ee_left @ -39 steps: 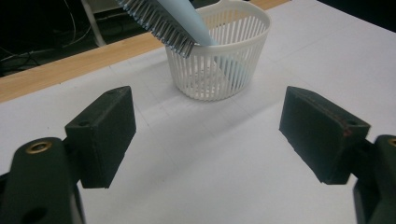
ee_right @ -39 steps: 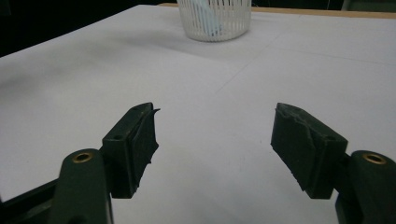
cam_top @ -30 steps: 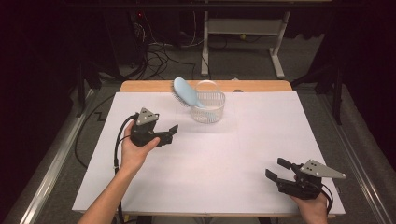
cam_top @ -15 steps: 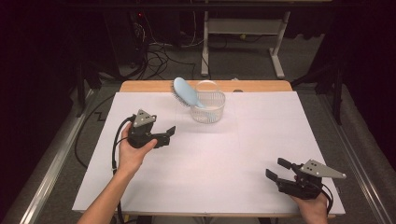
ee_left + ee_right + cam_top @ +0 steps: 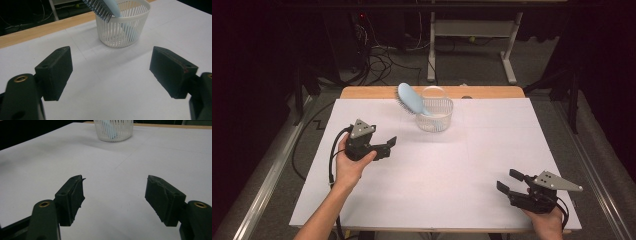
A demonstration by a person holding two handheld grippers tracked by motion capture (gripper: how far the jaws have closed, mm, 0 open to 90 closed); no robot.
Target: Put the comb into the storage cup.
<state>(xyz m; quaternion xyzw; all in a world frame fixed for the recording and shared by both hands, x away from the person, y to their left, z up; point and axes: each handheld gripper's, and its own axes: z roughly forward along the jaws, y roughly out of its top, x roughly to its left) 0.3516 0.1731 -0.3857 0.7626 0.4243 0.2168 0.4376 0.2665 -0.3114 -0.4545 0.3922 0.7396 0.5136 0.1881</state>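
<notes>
While both pairs of jaws stand wide apart with nothing between them, the left gripper (image 5: 384, 146) faces the white slotted basket (image 5: 435, 115) and the right gripper (image 5: 508, 182) rests well apart at the bench (image 5: 492, 145) corner. The pale blue hairbrush (image 5: 410, 99) leans out over the basket's rim; a clumsy nudge could tip the light basket.

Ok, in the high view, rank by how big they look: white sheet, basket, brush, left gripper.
1. White sheet, by far the largest.
2. Left gripper and basket look about alike; the gripper sits nearer the camera, so I won't rank them.
3. Brush, partly hidden inside the basket, so its full size is unsure.
</notes>
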